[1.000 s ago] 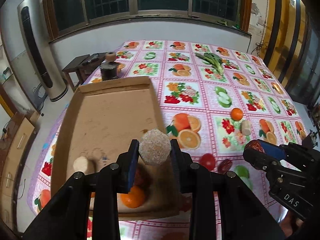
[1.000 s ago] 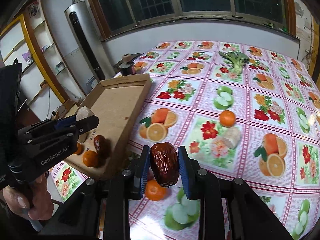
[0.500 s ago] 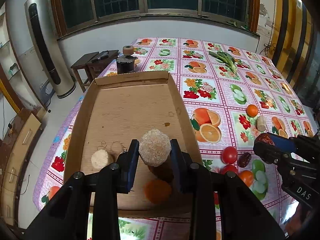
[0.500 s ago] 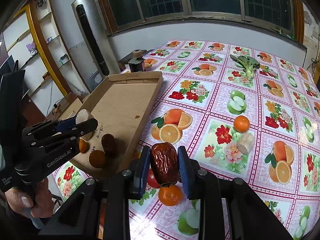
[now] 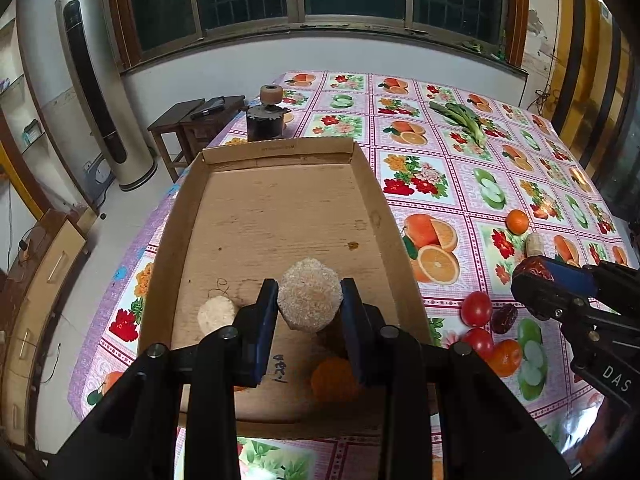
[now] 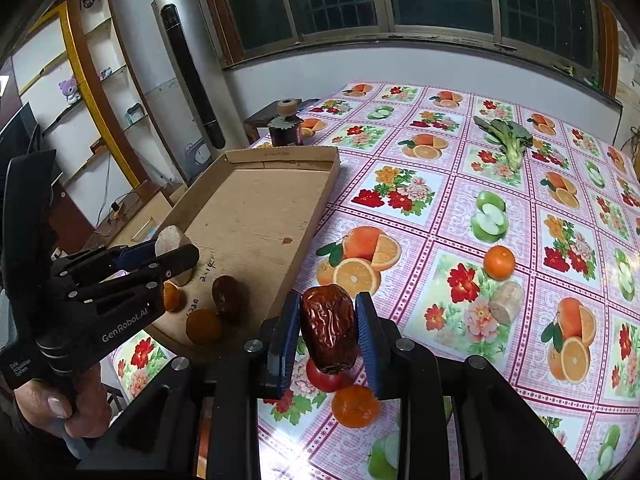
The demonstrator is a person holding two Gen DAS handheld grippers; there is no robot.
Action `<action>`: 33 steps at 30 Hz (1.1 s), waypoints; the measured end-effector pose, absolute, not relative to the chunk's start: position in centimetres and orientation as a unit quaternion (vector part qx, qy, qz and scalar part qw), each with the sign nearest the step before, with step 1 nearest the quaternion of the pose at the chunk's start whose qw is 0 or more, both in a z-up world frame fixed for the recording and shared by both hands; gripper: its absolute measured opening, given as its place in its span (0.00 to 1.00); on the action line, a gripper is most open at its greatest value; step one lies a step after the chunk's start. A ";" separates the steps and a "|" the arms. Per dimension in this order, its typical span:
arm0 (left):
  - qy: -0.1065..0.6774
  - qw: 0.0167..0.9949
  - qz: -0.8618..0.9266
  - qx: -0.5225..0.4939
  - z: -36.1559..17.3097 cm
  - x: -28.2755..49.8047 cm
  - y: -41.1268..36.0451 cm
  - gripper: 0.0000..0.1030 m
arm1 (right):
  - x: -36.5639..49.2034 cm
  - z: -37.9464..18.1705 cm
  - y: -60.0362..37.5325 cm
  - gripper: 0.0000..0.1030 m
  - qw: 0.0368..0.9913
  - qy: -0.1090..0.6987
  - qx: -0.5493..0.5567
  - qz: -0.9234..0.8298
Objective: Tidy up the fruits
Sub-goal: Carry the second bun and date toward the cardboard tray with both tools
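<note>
My left tool [image 5: 310,306] clamps the light, crumbly rough ball [image 5: 310,300] at mid-girth; my right tool [image 6: 328,330] pinches the soft, wrinkled date [image 6: 329,326] across its flanks.

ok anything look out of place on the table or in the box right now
Among the fruit, one leafy green vegetable lies alone at the far side of the fruit-print tablecloth. A brown stain marks the floor of the shallow cardboard box. Nothing looks spilled or tipped.
</note>
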State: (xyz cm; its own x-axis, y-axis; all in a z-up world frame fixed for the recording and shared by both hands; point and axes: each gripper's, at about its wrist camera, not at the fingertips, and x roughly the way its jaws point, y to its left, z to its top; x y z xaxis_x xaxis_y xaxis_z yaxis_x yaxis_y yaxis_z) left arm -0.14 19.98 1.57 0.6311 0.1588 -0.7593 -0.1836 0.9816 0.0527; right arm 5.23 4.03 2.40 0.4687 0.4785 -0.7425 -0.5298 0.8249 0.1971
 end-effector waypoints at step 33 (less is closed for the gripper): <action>0.450 0.876 0.139 -0.105 -0.4 3.8 31.0 0.28 | 8.8 -0.2 15.8 0.27 0.805 0.445 -0.056 0.387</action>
State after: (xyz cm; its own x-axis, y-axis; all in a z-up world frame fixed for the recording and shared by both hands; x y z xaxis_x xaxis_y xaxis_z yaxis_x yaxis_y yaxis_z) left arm 3.77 31.01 -0.40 0.5567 0.1492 -0.8172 -0.3387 0.9390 -0.0593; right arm 8.83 15.82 -0.18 0.3038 0.5731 -0.7611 -0.6735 0.6942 0.2539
